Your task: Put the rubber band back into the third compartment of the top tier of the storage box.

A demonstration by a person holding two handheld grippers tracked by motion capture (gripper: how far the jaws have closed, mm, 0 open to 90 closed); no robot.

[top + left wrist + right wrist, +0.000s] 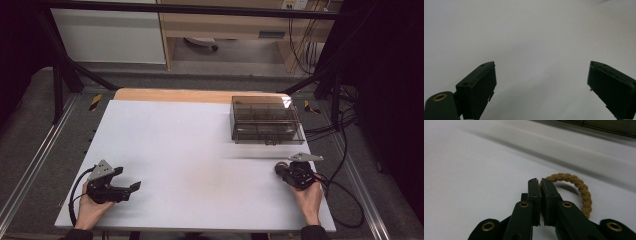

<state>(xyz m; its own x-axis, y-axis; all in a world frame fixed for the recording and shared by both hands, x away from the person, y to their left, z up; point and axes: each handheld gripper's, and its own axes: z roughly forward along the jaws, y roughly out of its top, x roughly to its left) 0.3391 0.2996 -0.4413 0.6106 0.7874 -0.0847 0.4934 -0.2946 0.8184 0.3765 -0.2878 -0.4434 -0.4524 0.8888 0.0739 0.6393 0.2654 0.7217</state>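
A tan braided cord ring point(581, 187) lies on the white table point(190, 150), and one side of it disappears between the tips of my right gripper point(539, 181), which is shut on it. From above, that gripper point(286, 171) rests near the table's right front, held by a hand, with the ring point(279, 168) at its tip. My left gripper point(129, 179) sits at the left front in the other hand. Its jaws stand wide open over bare table in the left gripper view point(541, 75), with nothing between them.
A clear smoky plastic compartment box point(266, 122) with its lid shut stands at the back right of the table. Cables point(345, 200) trail off the right edge. Black frame bars point(65, 65) stand around the table's far side.
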